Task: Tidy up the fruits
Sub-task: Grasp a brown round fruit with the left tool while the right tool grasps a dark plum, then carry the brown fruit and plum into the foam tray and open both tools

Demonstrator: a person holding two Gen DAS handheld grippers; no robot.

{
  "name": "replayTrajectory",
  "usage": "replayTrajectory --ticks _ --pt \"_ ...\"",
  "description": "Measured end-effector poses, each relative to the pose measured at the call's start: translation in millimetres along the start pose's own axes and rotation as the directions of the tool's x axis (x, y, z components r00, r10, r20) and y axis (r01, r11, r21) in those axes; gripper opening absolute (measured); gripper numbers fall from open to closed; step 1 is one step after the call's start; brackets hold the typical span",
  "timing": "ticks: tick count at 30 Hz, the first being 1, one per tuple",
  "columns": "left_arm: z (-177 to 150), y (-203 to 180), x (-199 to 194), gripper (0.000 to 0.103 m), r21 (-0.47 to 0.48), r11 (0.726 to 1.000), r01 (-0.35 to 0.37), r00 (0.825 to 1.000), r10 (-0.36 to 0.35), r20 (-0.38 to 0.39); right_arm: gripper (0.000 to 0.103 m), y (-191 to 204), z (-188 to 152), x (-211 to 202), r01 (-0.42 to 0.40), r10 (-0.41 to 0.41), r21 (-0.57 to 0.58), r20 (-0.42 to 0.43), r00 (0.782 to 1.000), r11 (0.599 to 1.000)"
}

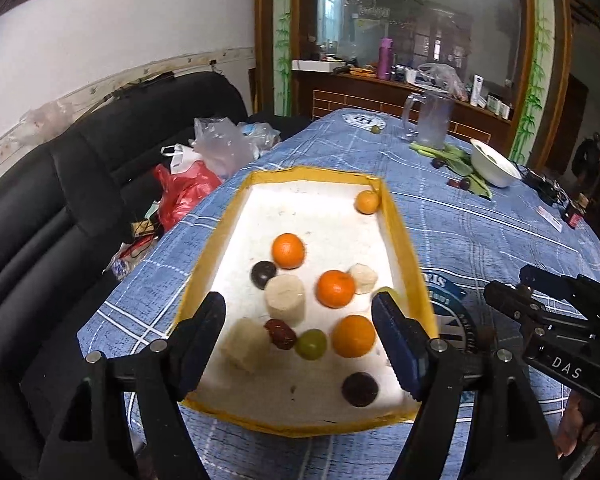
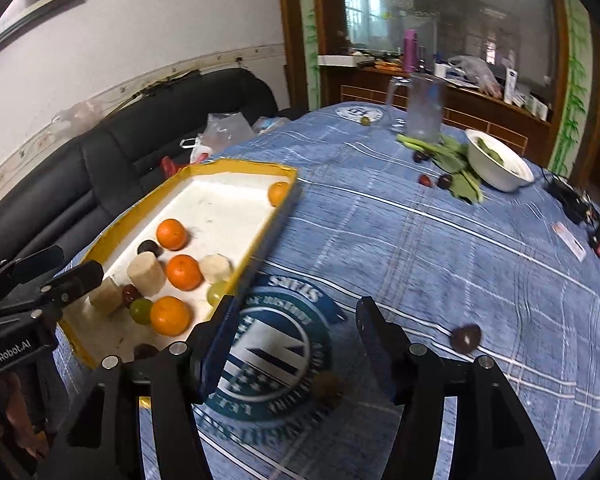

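Both the left claw [image 1: 300, 340] and right claw [image 2: 296, 332] gape empty; the dark plum [image 2: 465, 337] right of the tray [image 2: 256, 256] looks soft and roll-prone, best pinched gently across its middle.

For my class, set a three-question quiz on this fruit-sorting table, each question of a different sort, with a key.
1. How many oranges lie in the yellow tray?
2. True or false: the left tongs grip a green fruit.
3. Which stands beside the white bowl? A) clear jug B) kettle C) vase

Key: 1. Four. 2. False; both left and right tongs are open and empty. 3. A.
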State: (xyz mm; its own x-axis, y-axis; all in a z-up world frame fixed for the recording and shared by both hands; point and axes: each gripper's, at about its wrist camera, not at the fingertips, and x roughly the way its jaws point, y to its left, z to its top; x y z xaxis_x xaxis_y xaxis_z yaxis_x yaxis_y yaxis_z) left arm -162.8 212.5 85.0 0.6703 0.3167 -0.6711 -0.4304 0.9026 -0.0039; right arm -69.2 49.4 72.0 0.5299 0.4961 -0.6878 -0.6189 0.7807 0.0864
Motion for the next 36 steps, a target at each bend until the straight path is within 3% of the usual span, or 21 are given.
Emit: replayTrajectory --ticks 7,12,15,19,22,29,31,33,36 --pt "1 -18 -3 0.078 0.023 0.999 0.026 1.0 -0.026 -0.007 0.066 -31 -14 -16 0.023 -0.024 0.058 0.017 1.0 0.998" --pt "1 -26 -3 0.079 0.022 0.997 0.071 0.997 -0.071 -0.006 0.066 -82 -30 -36 0.112 -0.115 0.12 0.021 0.993 0.986" --pt "-1 -48 2 0.079 0.069 0.99 0.121 0.993 -0.12 -0.023 0.066 -118 -41 -41 0.18 -0.181 0.164 -0.009 0.983 0.97" --pt "-8 -85 14 0.079 0.103 0.962 0.252 0.965 -0.241 -0.105 0.066 -155 -49 -38 0.195 -0.186 0.25 -0.057 0.981 0.948" --pt "-15 -107 20 0.079 0.126 0.945 0.301 0.947 -0.281 -0.155 0.066 -159 -44 -26 0.185 -0.172 0.26 -0.072 0.983 0.948" --pt "-26 -133 29 0.078 0.176 0.921 0.348 0.93 -0.316 -0.188 0.066 -135 -29 20 0.141 -0.125 0.176 -0.097 0.987 0.974" --pt "-27 -137 32 0.076 0.18 0.916 0.358 0.926 -0.324 -0.193 0.066 -131 -27 29 0.129 -0.116 0.155 -0.09 0.989 0.979" --pt "-26 -143 40 0.063 0.183 0.911 0.37 0.92 -0.331 -0.211 0.065 -129 -28 35 0.126 -0.115 0.134 -0.087 0.99 0.983" --pt "-28 -149 54 0.046 0.183 0.91 0.373 0.913 -0.326 -0.244 0.054 -134 -31 43 0.113 -0.098 0.139 -0.111 0.989 0.984"
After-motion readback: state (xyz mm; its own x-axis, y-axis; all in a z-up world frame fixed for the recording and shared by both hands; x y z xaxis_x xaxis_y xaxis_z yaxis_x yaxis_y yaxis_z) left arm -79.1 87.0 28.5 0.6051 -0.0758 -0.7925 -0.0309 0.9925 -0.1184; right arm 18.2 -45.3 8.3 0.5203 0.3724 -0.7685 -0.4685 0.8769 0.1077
